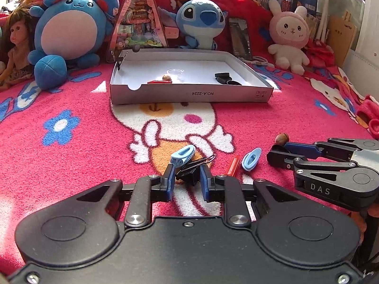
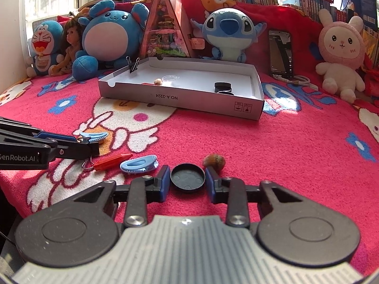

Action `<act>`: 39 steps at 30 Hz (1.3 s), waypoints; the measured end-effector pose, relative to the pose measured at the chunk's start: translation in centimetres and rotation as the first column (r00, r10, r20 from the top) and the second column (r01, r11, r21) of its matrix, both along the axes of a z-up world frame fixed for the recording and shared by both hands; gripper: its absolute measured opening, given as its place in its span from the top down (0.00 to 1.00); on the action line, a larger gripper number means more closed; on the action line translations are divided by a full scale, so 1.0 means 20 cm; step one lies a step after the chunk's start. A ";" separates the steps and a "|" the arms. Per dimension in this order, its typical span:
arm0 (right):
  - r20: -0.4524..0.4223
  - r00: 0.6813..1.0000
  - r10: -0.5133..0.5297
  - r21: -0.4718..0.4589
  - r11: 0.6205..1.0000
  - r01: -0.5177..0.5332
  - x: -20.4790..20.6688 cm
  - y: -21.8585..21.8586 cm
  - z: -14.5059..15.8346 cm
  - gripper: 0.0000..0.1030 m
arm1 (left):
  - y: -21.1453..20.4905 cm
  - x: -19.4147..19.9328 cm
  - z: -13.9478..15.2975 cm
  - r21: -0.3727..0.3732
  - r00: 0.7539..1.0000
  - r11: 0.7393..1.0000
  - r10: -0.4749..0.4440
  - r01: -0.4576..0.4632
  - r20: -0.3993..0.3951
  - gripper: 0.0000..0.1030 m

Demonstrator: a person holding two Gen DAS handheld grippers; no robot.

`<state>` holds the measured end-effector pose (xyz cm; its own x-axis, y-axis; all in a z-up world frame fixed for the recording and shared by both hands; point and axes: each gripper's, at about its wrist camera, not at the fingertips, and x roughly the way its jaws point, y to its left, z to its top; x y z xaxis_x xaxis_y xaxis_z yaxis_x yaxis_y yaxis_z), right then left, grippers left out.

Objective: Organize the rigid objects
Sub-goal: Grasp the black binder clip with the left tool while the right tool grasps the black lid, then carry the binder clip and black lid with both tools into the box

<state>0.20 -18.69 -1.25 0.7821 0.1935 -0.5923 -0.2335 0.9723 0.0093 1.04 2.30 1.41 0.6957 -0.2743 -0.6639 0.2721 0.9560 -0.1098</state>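
While left gripper fingers clamp the black binder clip on the blanket, right gripper fingers pinch the black round lid. Both sit well short of the box.

— Any room between here and the box?
— Yes, open blanket on the right. On the left, clips and a red stick crowd the near strip.
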 end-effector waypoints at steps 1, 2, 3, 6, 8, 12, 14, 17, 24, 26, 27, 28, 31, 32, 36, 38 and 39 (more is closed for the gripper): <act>0.001 1.000 -0.002 0.002 1.000 0.002 0.00 0.00 0.00 0.64 | 0.00 0.00 0.00 0.000 1.000 1.000 0.001 -0.001 0.000 0.79; 0.003 1.000 -0.003 0.004 1.000 0.003 0.00 0.00 0.00 0.64 | 0.00 0.00 0.00 0.000 1.000 1.000 0.002 -0.002 0.000 0.79; 0.005 1.000 -0.007 0.007 1.000 0.006 0.00 -0.01 0.01 0.64 | 0.00 0.00 0.00 -0.001 1.000 1.000 0.003 -0.003 -0.001 0.79; 0.011 1.000 -0.017 0.010 1.000 0.016 0.00 -0.02 0.02 0.64 | 0.00 0.00 0.00 -0.001 1.000 1.000 0.006 -0.006 -0.002 0.79; 0.013 1.000 -0.021 0.011 1.000 0.021 0.00 -0.02 0.02 0.64 | 0.00 0.00 0.00 -0.001 1.000 1.000 0.007 -0.007 -0.001 0.79; 0.021 0.999 -0.032 0.013 0.999 0.032 0.00 -0.03 0.03 0.64 | 0.01 0.00 0.01 -0.001 1.000 1.000 0.014 -0.014 0.000 0.80; 0.025 0.999 -0.037 0.016 0.999 0.037 0.00 -0.04 0.04 0.64 | 0.01 0.01 0.02 -0.005 1.000 1.000 0.016 -0.016 0.006 0.80; 0.033 0.998 -0.045 0.019 0.999 0.044 0.00 -0.05 0.05 0.64 | 0.01 0.00 0.03 -0.007 1.000 1.000 0.018 -0.018 0.015 0.81; 0.048 0.997 -0.063 0.037 0.997 0.061 -0.01 -0.05 0.06 0.64 | -0.01 0.00 0.03 0.002 1.000 1.000 0.005 -0.005 0.006 0.81; 0.044 0.997 -0.064 0.037 0.997 0.062 -0.01 -0.05 0.05 0.64 | -0.01 0.01 0.01 -0.005 1.000 1.000 0.005 -0.005 -0.007 0.81; 0.042 0.997 -0.066 0.038 0.997 0.065 -0.01 -0.05 0.05 0.64 | -0.01 0.01 0.00 -0.011 1.000 1.000 0.008 -0.008 -0.016 0.81; 0.040 0.997 -0.069 0.040 0.997 0.068 -0.01 -0.05 0.05 0.64 | -0.01 0.02 -0.01 -0.016 1.000 1.000 0.012 -0.013 -0.027 0.80; 0.034 0.996 -0.080 0.049 0.996 0.078 -0.01 -0.06 0.04 0.64 | -0.02 0.04 -0.03 -0.020 0.999 1.000 0.012 -0.013 -0.033 0.80; 0.033 0.996 -0.083 0.050 0.995 0.081 -0.01 -0.06 0.04 0.64 | -0.02 0.04 -0.03 -0.018 0.999 1.000 0.012 -0.012 -0.031 0.78; 0.031 0.996 -0.086 0.046 0.995 0.085 -0.02 -0.06 0.03 0.64 | -0.05 0.06 -0.04 -0.018 1.000 1.000 0.008 -0.009 -0.026 0.75; 0.033 0.996 -0.088 0.045 0.995 0.086 -0.02 -0.07 0.03 0.64 | -0.06 0.06 -0.05 -0.002 1.000 1.000 0.009 -0.009 -0.021 0.76; 0.033 0.996 -0.088 0.044 0.995 0.087 -0.02 -0.07 0.03 0.64 | -0.07 0.06 -0.04 0.012 1.000 1.000 0.015 -0.014 -0.011 0.78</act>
